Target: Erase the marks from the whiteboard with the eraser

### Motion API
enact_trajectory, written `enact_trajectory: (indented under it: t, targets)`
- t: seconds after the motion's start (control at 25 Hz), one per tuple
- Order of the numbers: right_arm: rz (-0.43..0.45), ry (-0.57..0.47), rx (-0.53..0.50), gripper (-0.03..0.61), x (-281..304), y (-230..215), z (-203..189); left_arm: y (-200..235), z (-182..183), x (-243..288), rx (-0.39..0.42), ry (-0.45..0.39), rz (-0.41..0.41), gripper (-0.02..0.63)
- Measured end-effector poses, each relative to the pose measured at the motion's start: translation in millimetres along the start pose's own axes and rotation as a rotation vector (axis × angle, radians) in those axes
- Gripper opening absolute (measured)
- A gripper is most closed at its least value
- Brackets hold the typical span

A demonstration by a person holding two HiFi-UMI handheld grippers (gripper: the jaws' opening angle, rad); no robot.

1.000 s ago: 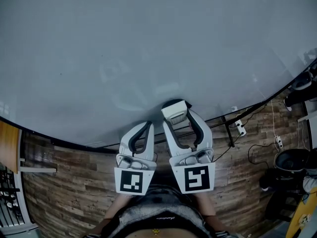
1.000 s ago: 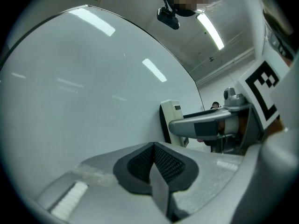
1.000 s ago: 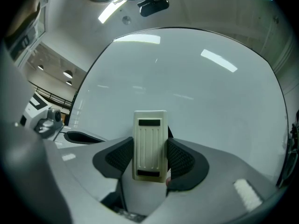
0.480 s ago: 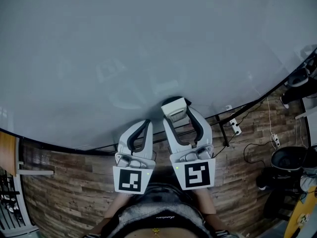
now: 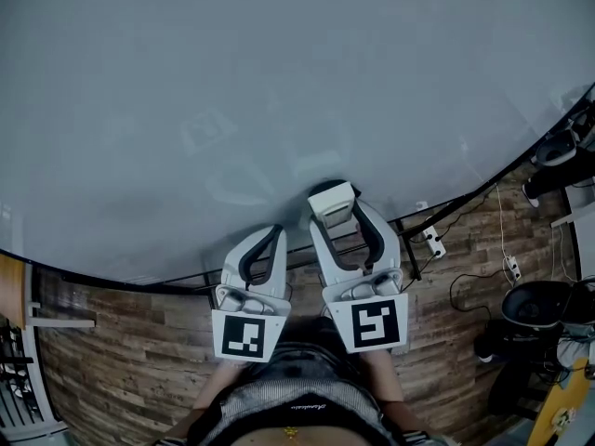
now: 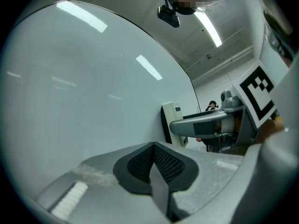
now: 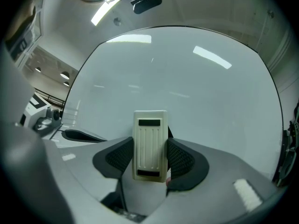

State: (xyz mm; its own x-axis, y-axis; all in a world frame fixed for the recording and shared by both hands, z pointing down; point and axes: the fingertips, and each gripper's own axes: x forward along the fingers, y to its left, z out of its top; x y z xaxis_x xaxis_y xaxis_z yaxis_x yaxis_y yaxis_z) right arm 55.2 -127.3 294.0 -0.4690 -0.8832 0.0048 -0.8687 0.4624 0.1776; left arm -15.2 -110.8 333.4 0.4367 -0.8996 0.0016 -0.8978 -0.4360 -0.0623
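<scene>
Our right gripper [image 5: 335,216] clamps the eraser [image 5: 331,202] against the whiteboard [image 5: 279,82]; left gripper [image 5: 275,234], clenched empty, sits at its eight o'clock; power strip [image 5: 433,243] at four o'clock.

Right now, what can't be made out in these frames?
- Wiping face of the eraser: the right gripper view shows only its ribbed back, clamped in the right claw. No view settles whether it touches the whiteboard.
- Marks: the head view shows only faint smudges, too faint to tell from reflections.
- Whiteboard extent: cut off by the head view's top and left edges.
</scene>
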Motion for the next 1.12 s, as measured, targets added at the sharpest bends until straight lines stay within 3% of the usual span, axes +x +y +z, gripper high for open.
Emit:
enact_trajectory:
  t: [0.12, 0.28, 0.64, 0.96, 1.12]
  targets:
    - [-0.008, -0.003, 0.019, 0.230, -8.5, -28.9, -5.4, -19.4, 1.9, 14.0, 0.004, 0.002, 0.003, 0.005]
    - [0.000, -0.010, 0.040, 0.232, -3.0, -34.7, -13.2, -15.8, -5.7, 18.6, 0.016, 0.008, 0.011, 0.005]
    - [-0.004, -0.013, 0.056, 0.232, -26.8, -112.3, -20.3, -77.8, 3.4, 56.8, 0.013, 0.018, 0.024, 0.005]
    - [0.055, 0.006, 0.046, 0.232, 11.1, -74.5, -29.6, -34.8, -21.4, 54.6, -0.007, 0.035, 0.045, 0.005]
    - [0.065, -0.006, 0.067, 0.232, -9.8, -96.5, -24.9, -64.1, -11.5, 58.1, 0.003, 0.034, 0.051, 0.005]
